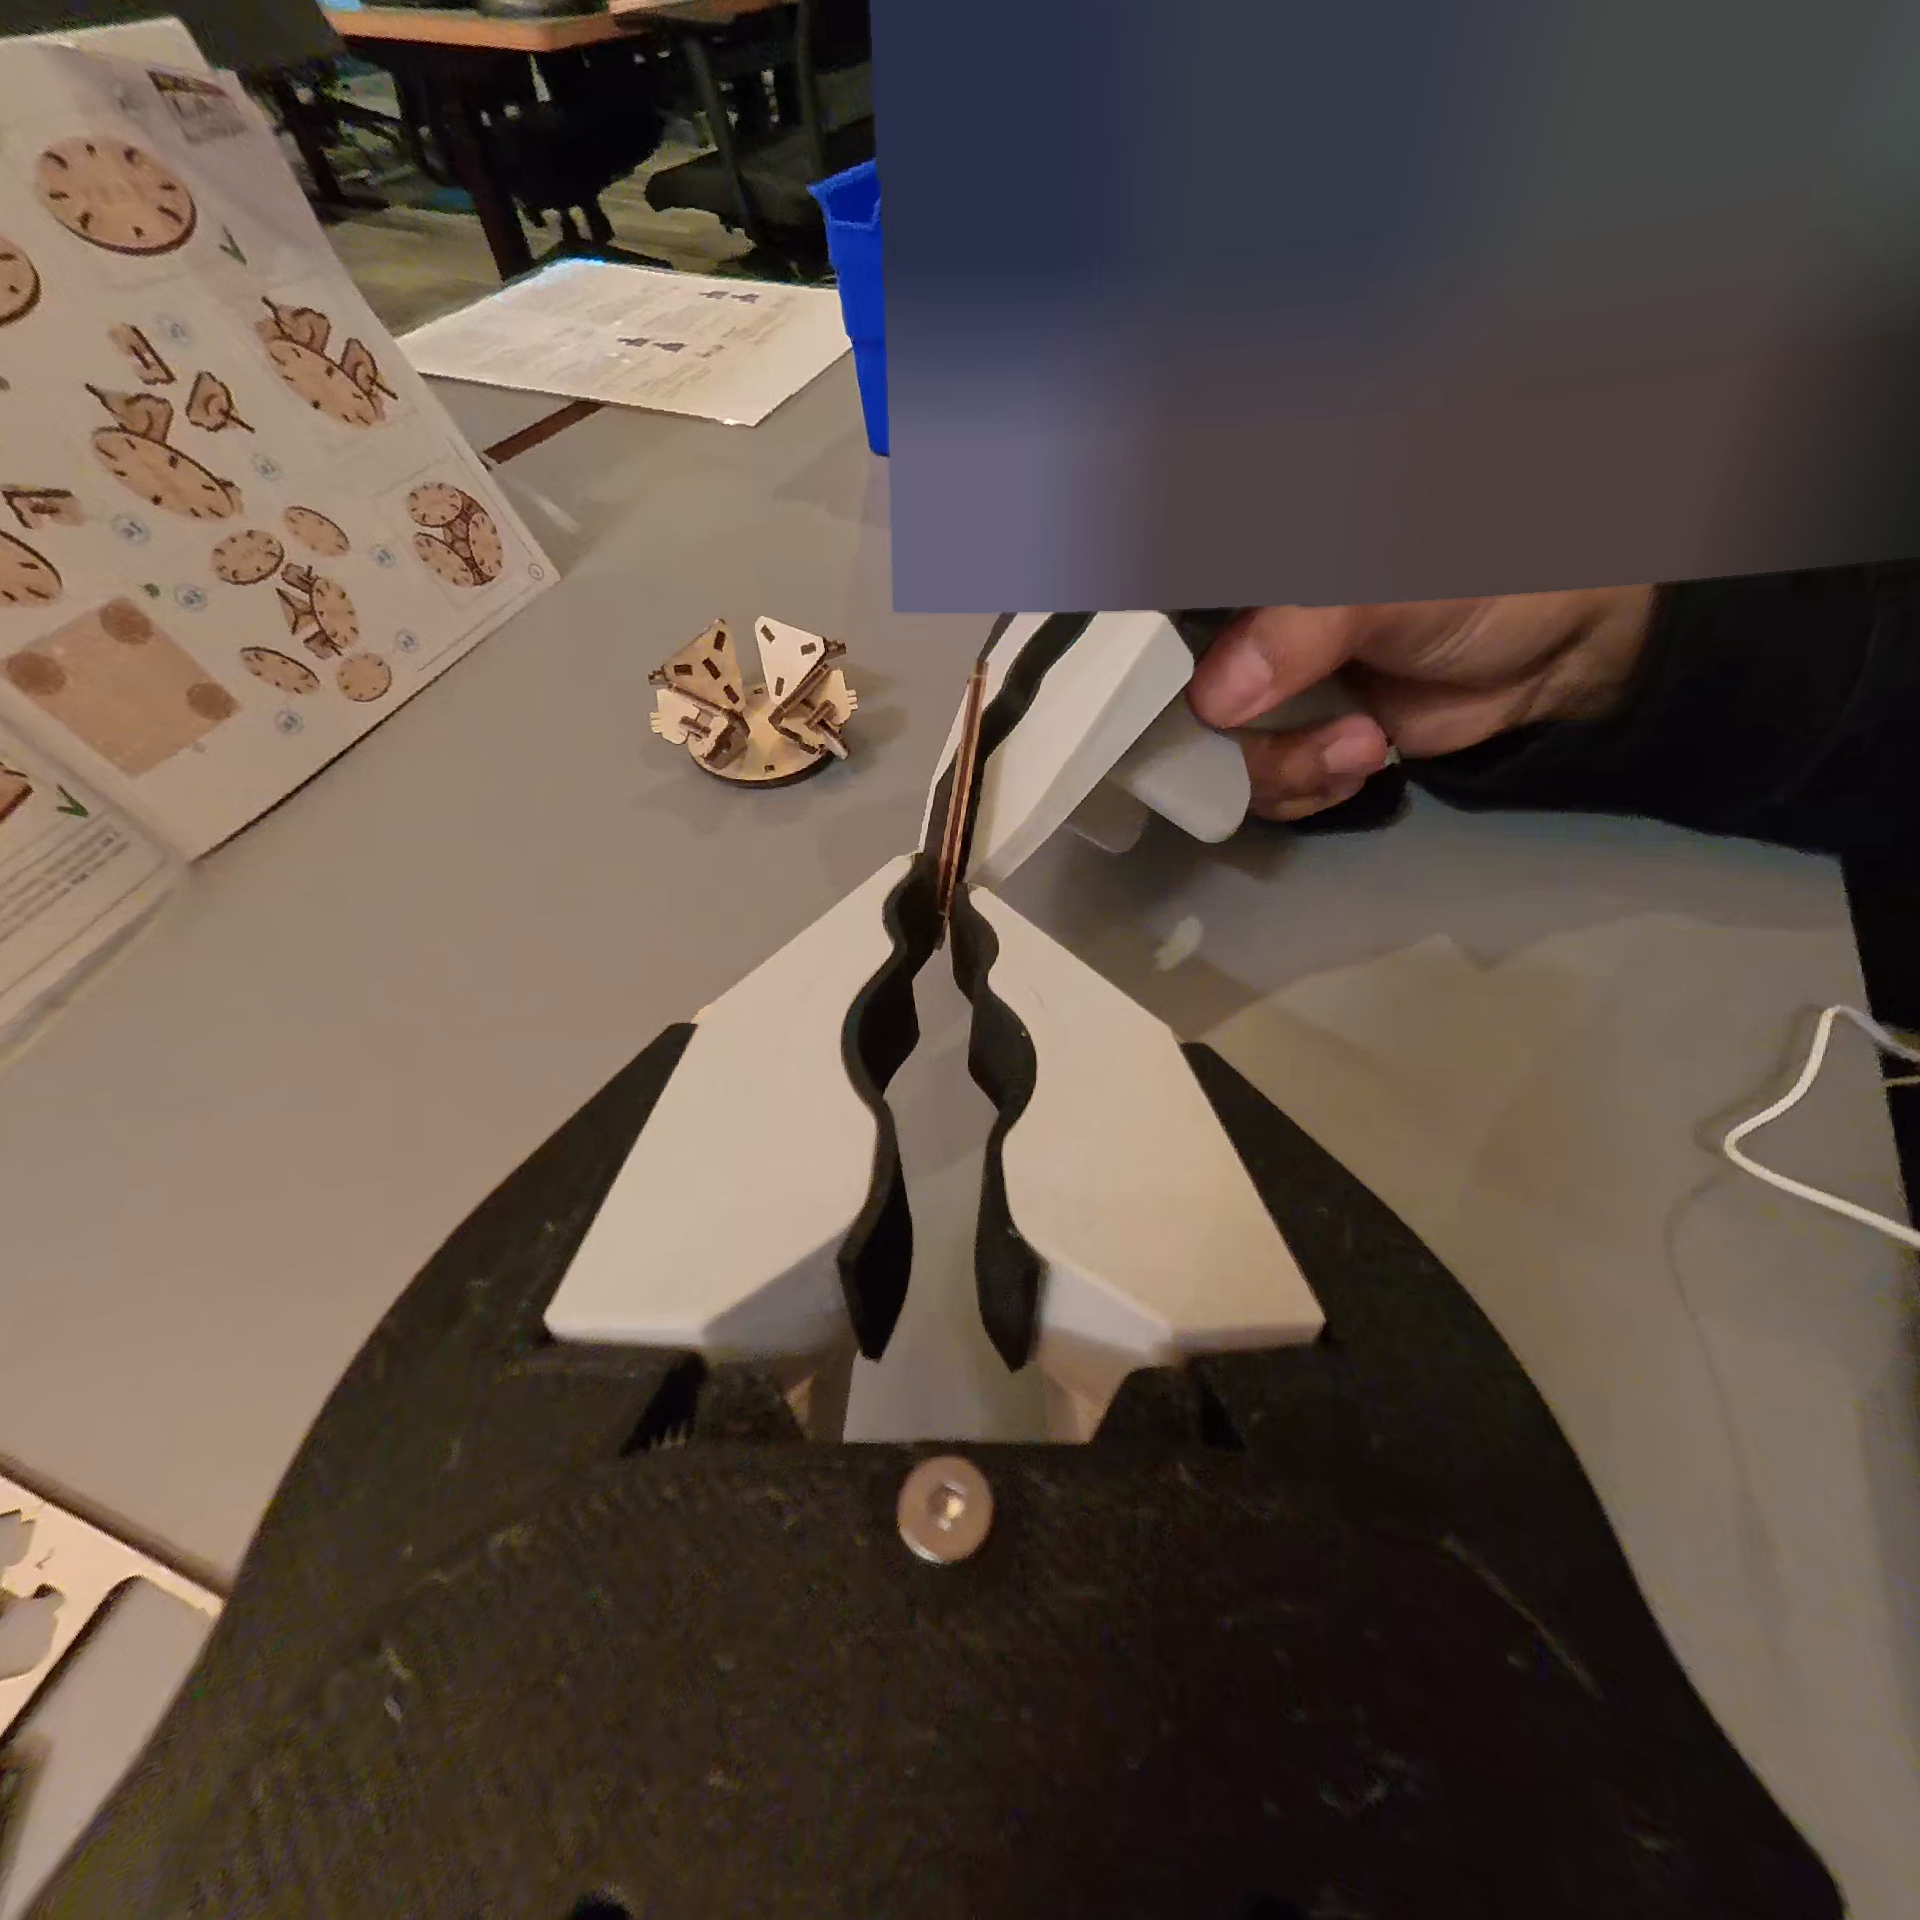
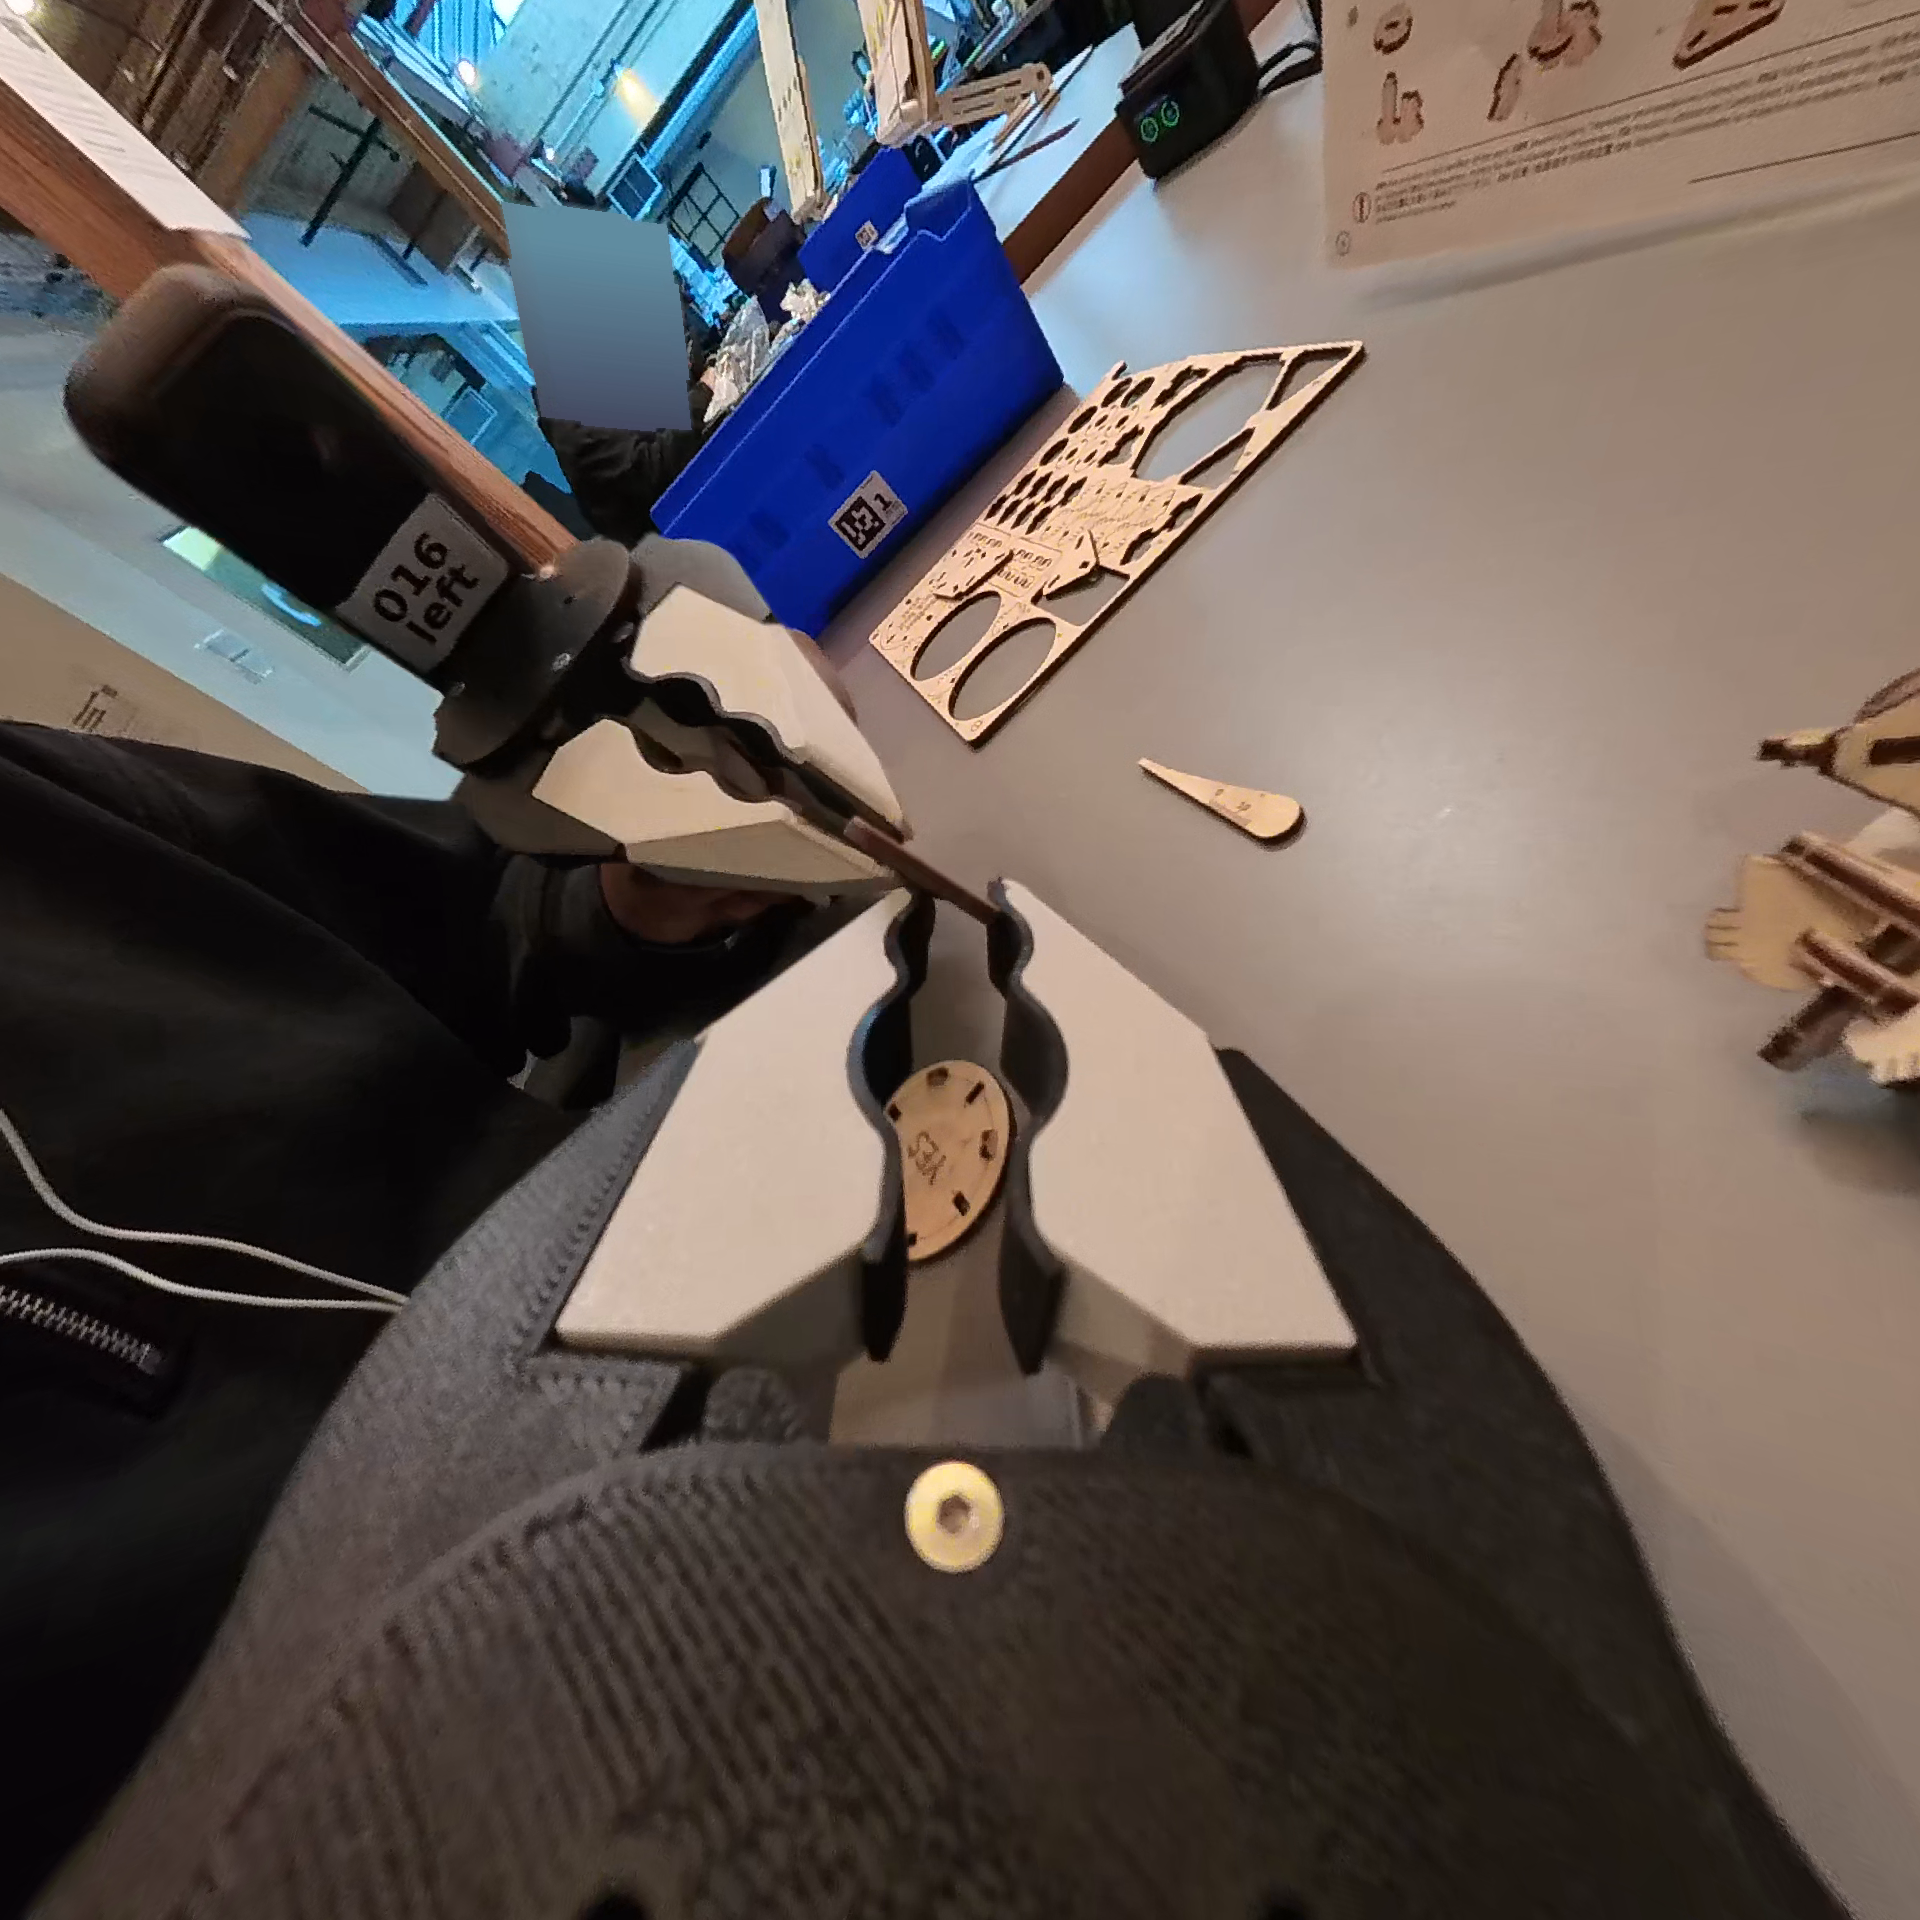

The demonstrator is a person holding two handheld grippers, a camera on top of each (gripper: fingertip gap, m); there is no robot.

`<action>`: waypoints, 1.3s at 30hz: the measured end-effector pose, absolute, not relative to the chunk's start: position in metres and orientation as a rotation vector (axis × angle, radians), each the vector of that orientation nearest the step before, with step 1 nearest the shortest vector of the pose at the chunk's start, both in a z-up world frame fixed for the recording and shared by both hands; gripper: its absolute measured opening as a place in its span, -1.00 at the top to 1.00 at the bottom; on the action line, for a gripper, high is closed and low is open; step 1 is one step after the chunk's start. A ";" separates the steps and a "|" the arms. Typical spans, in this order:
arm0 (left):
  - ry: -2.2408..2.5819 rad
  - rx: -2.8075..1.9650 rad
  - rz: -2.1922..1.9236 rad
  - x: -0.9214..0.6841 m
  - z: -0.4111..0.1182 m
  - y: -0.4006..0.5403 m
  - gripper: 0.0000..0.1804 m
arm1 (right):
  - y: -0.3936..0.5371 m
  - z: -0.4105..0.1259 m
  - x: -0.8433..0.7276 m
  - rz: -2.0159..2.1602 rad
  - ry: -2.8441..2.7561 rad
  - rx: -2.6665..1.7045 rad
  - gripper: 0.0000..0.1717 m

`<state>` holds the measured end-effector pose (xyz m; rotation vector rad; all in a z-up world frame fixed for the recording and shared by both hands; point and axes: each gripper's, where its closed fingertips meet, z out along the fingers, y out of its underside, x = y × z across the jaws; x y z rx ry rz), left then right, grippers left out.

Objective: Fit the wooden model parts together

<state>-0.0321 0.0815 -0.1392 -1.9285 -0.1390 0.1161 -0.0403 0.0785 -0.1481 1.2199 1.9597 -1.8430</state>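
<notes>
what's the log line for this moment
left gripper: fingers shut on thin wooden piece | right gripper: fingertips apart, piece's end touching one pad, grasp unclear | wooden disc seen between right fingers | part-built wooden model nearby

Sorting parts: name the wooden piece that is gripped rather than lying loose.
The thin wooden piece, seen edge-on and clamped in the left gripper. The teardrop piece and the cut-out sheet lie flat on the table.

Both grippers (image 1: 943, 883) (image 2: 961, 914) tip to tip

Thin wooden piece (image 1: 961, 790) between both grippers.
</notes>
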 end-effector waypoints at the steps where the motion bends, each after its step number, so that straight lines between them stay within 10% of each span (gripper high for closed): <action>1: -0.118 -1.932 0.148 -0.032 -0.139 0.081 1.00 | 0.078 -0.148 -0.040 -1.838 1.968 1.216 0.90; 14: -0.162 -1.871 0.219 -0.048 -0.125 0.072 1.00 | 0.097 -0.151 -0.052 -1.868 2.090 1.321 1.00; 27: 0.064 -1.872 0.510 -0.042 -0.124 0.074 1.00 | 0.095 -0.123 -0.043 -1.934 1.547 1.167 0.30; 39: 0.120 -1.890 0.164 -0.012 -0.137 0.084 0.97 | 0.091 -0.127 -0.041 -1.903 1.542 1.154 0.74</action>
